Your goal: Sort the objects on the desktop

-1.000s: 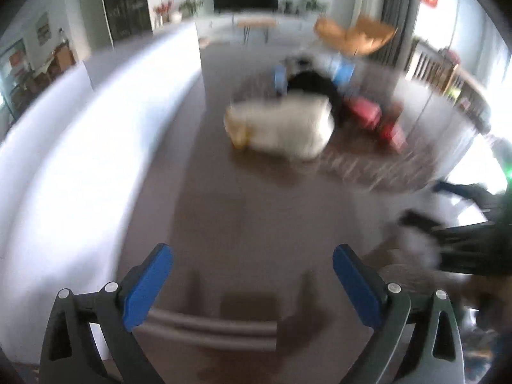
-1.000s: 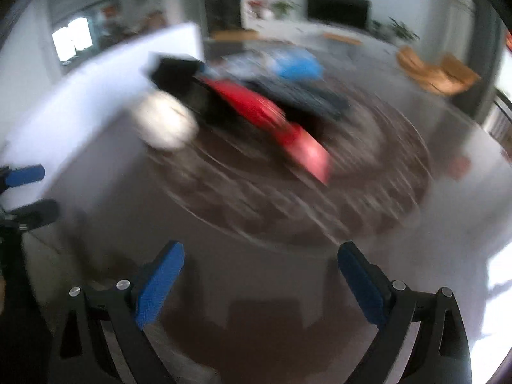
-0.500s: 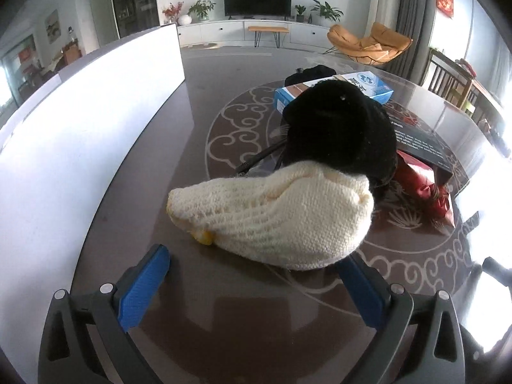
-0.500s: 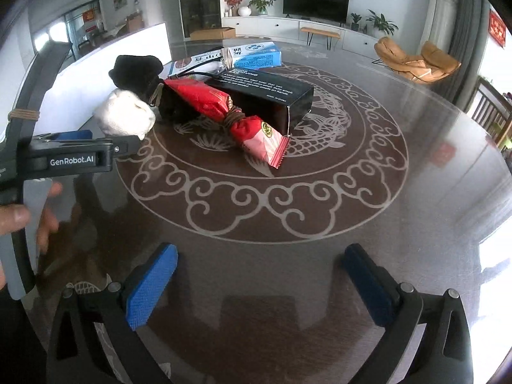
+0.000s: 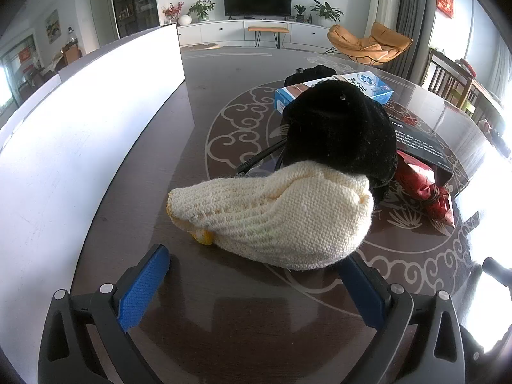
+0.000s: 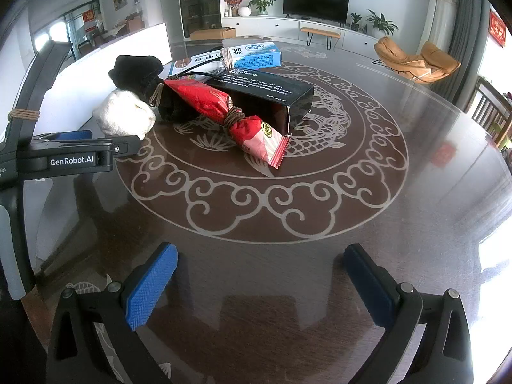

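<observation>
Sorting not begun by my judgement: cream knit hat, black hat, red packet and boxes sit heaped mid-frame on desk, left tool and right tool both spread, empty.

Home living rm: wall TV on white cabinet, orange lounge chair, potted plants, dark patterned table.
</observation>
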